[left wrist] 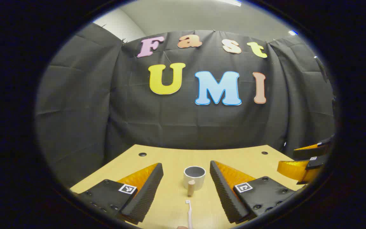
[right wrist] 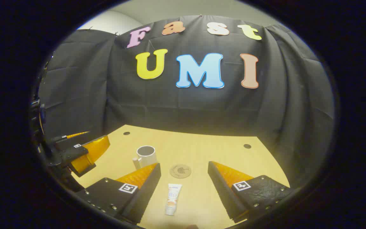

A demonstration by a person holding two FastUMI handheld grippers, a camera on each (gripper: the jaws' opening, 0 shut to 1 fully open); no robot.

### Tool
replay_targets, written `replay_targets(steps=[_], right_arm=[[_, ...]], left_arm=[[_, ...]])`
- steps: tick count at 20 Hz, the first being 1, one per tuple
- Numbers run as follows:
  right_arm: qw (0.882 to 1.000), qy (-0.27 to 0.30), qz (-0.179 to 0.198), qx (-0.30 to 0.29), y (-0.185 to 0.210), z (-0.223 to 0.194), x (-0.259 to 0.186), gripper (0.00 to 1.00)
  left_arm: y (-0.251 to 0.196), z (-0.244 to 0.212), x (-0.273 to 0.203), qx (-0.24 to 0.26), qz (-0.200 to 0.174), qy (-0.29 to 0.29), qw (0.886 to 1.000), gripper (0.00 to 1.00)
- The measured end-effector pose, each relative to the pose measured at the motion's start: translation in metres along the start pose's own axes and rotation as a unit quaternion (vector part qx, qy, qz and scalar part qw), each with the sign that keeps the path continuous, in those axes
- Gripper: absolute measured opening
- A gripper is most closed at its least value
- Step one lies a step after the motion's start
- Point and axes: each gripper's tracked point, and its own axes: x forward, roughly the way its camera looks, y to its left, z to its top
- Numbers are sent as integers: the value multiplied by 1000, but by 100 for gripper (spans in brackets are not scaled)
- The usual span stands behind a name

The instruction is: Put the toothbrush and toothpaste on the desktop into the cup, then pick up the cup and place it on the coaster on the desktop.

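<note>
One cup point(left wrist: 194, 177), one toothbrush point(left wrist: 189, 213), one toothpaste tube point(right wrist: 173, 198) and one round coaster point(right wrist: 180, 170) sit on a light wooden table point(left wrist: 170, 159), with two sets of tongs held above it. In the left gripper view, the left tongs point(left wrist: 186, 187) are spread wide and hold nothing; the grey cup with a wooden handle stands upright between the fingers, farther off, and the white toothbrush lies flat just in front of it, head toward the cup. The right tongs point(left wrist: 303, 165) show at the right edge. In the right gripper view, the right tongs point(right wrist: 184, 187) are also wide apart and empty; the toothpaste tube lies flat between the fingers, the coaster just beyond it, the cup to the coaster's left, standing apart.
</note>
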Motion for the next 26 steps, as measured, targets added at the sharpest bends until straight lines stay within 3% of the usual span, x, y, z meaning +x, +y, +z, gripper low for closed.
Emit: replay_targets(steps=[5,8,9,11,12,14,17,25,26], right_arm=[[999,42,-23,8,-8,-12,16,93],[998,52,-20,15,1,-15,25,94],[998,56,-21,11,2,-16,27,89],[997,66,-22,12,5,-20,30,93],[997,69,-19,15,9,-22,31,94],[997,79,-15,16,13,-27,35,94],[995,97,-6,21,21,-36,40,94],[982,189,-4,12,34,-86,51,94],[980,201,-3,12,36,-93,50,94]], left_arm=[[-14,-10,26,4,-37,26,999,100],[-18,-11,40,13,-57,30,998,96],[-20,-13,42,13,-63,31,997,96],[-22,-17,47,11,-72,42,996,100],[-22,-19,48,10,-74,45,996,96],[-22,-26,52,6,-77,54,996,100],[-25,-41,55,-5,-89,73,993,96],[-17,-130,54,-31,-80,223,971,100],[-15,-142,54,-28,-77,242,967,96]])
